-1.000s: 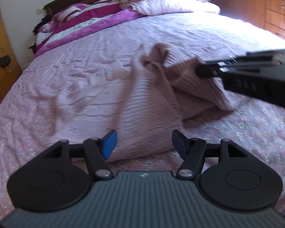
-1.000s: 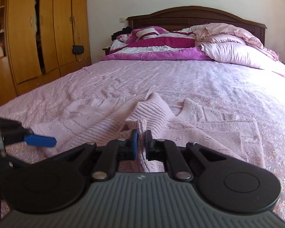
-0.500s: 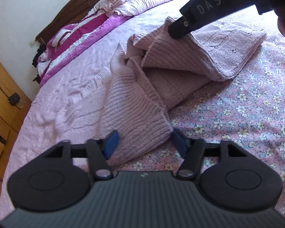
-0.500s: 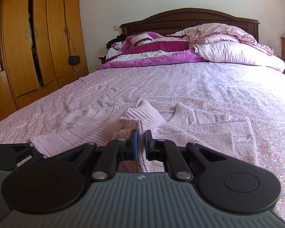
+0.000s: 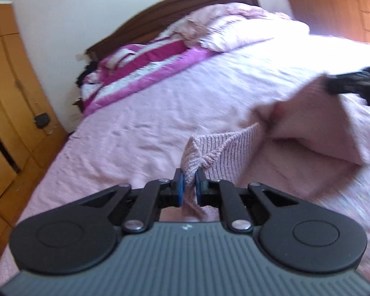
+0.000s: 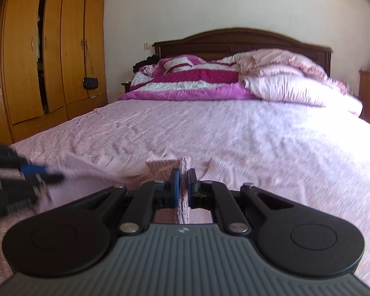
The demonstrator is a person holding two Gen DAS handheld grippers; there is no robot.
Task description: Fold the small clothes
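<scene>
A small pink knitted sweater (image 5: 296, 145) hangs lifted between both grippers above the pink bedspread (image 5: 160, 113). My left gripper (image 5: 189, 185) is shut on a ribbed edge of it. My right gripper (image 6: 182, 185) is shut on another ribbed edge (image 6: 183, 170). In the left wrist view the right gripper (image 5: 357, 83) shows at the right, holding the far corner up. In the right wrist view the left gripper (image 6: 37, 175) shows at the left, blurred, with the sweater (image 6: 91, 172) stretched towards it.
Folded magenta and white quilts (image 6: 197, 79) and pink pillows (image 6: 296, 86) lie at the dark headboard (image 6: 234, 42). A wooden wardrobe (image 6: 49, 49) with a hanging black bag (image 6: 90, 82) stands left. Wooden drawers (image 5: 345, 12) stand right of the bed.
My left gripper has shut on the sweater's ribbed edge. Both grippers have risen, lifting the sweater off the bed. The right gripper stayed shut.
</scene>
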